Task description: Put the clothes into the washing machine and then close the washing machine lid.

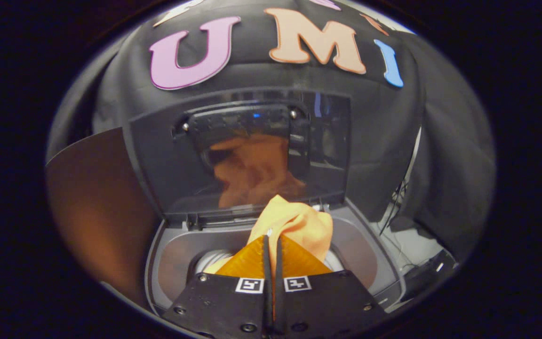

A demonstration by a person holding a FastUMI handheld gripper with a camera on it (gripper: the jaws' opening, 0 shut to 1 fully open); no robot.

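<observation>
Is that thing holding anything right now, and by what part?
Yes. The gripper has its fingers pinched shut on a bunched fold of the orange cloth, over the open washing machine.

The washer (374, 263) carries the load: orange cloth (299, 226) hangs in its open drum mouth, pinched between the closed fingers of the gripper (272, 245), with the raised lid (158, 155) beyond.

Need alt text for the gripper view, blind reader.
The tool is shut on an orange garment, held over the washing machine's open drum. Beyond it the machine's lid stands raised, reflecting the orange fabric.
</observation>
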